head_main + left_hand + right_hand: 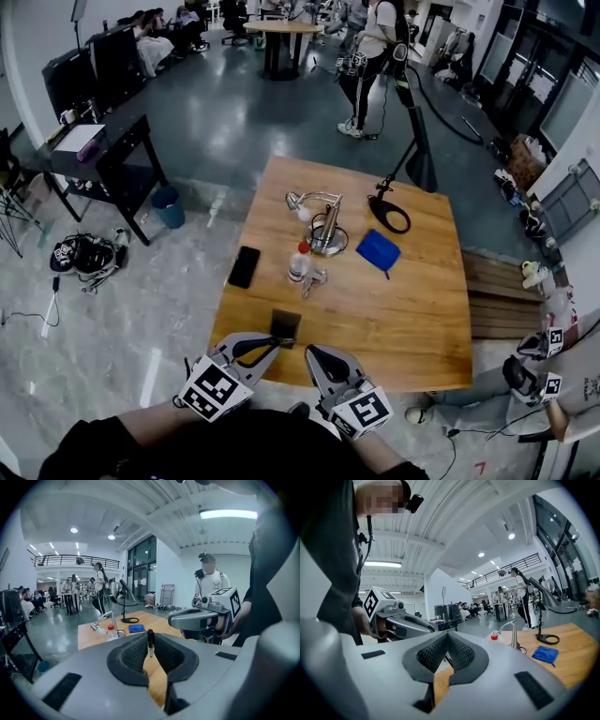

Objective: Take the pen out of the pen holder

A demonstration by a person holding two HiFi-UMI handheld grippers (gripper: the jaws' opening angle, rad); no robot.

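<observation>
A dark square pen holder (pixel 286 325) stands near the front edge of the wooden table (pixel 394 319). My left gripper (pixel 270 345) hovers just in front of it, on its left. In the left gripper view its jaws (pixel 151 637) are shut on a thin black pen (pixel 150 644), which stands upright between the pads and clear of the table. The holder itself is hidden in that view. My right gripper (pixel 314 354) is beside the left one, level, with its jaws (pixel 447 635) closed and nothing between them. Each gripper shows in the other's view: the right gripper (pixel 197 618) and the left gripper (pixel 401 623).
On the table lie a black phone (pixel 244 266), a red-capped bottle (pixel 298 262), a metal desk lamp (pixel 323 225), a blue cloth (pixel 378 250) and a black ring-shaped stand base (pixel 389 214). Another person with grippers (pixel 548 361) sits at the right. People stand further back.
</observation>
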